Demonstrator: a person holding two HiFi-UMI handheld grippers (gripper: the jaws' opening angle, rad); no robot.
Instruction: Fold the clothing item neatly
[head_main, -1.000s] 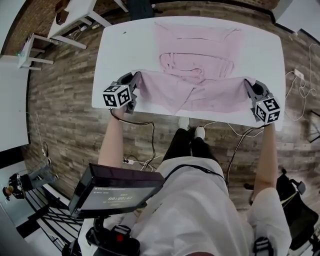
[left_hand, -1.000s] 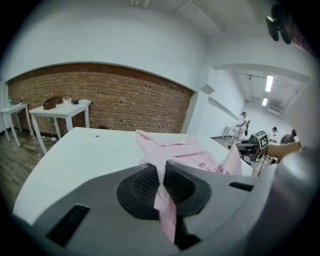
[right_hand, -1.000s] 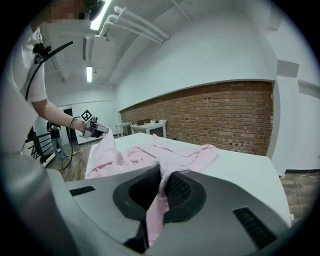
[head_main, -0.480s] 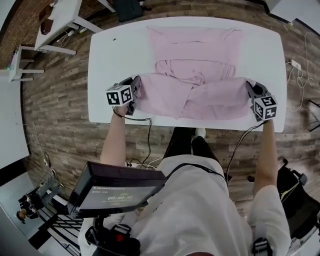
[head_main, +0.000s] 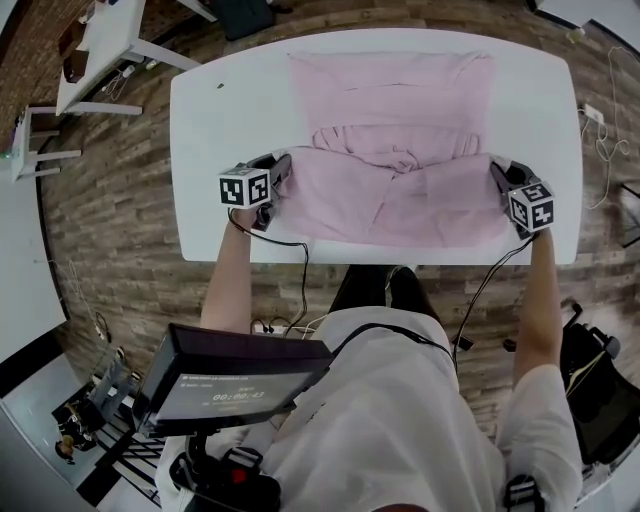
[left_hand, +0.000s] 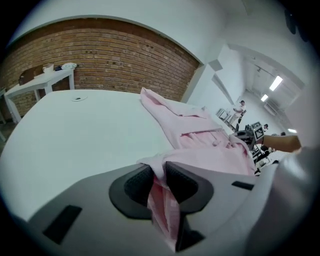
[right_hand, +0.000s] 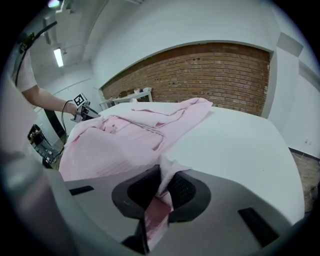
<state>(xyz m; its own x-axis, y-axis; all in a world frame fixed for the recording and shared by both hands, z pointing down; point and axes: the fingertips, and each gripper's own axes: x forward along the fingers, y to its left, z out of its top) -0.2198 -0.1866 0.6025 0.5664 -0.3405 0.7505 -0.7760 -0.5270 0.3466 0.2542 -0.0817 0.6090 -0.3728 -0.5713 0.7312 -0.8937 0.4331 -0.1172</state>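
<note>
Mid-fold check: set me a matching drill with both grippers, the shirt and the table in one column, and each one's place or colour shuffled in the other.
1. left gripper
2. right gripper
3. pink shirt
4. table

A. white, bare at both ends
B. shirt cloth between its jaws, head view's right
C. pink, lying across the table's middle
D. shirt cloth between its jaws, head view's left

Pairs: 1-D, 2-B, 3-C, 4-A.
Note: the left gripper's jaws have just been opening, with cloth between them.
</note>
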